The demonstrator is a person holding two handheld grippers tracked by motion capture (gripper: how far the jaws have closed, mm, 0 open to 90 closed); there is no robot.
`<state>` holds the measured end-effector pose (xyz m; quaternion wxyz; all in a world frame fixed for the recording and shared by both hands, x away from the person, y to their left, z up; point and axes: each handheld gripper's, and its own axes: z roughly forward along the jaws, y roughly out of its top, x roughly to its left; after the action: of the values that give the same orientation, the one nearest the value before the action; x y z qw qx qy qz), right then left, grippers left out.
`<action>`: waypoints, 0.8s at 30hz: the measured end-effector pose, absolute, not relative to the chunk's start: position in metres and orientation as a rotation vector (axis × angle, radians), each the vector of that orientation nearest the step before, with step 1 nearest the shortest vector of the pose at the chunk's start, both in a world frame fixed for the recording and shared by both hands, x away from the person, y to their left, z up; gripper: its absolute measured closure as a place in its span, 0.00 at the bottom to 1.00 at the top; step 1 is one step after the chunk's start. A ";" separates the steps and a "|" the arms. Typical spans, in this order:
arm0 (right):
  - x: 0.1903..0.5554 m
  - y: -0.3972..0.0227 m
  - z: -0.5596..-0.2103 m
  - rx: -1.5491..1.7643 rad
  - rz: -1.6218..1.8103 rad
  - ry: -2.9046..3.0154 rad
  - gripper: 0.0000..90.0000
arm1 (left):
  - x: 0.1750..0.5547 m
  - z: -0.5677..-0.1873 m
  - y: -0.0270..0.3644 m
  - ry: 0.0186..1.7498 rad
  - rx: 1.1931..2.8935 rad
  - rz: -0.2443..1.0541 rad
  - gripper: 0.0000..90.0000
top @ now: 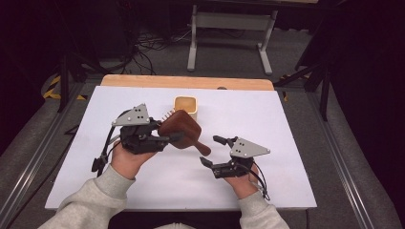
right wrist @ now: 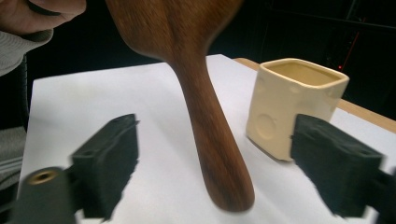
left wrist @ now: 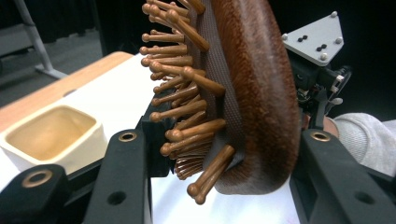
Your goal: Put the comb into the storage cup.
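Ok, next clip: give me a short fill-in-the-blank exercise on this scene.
1. The left gripper is shut on the head of a wooden ____.
2. The hairbrush has its handle pointing toward the ____ gripper.
3. That gripper's jaws stand ____, apart from the handle.
4. The cream cup stands on the ____ board.

Missing words: hairbrush; right; open; white

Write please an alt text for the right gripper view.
A dark wooden hairbrush handle hangs down between the two open black fingers of the right gripper, untouched by either. A cream square cup stands behind on the white table, and a hand in a grey sleeve shows at the top left.
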<state>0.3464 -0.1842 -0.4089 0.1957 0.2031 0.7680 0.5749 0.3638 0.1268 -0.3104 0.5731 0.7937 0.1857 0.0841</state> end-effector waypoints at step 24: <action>0.349 -0.222 -0.413 0.711 1.601 2.084 0.03 | 0.382 -0.271 0.140 0.485 1.853 0.310 0.62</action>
<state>0.3487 -0.2224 -0.4127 0.2081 0.2553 0.7488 0.5751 0.3818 0.1397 -0.2710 0.5652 0.7877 0.2063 0.1319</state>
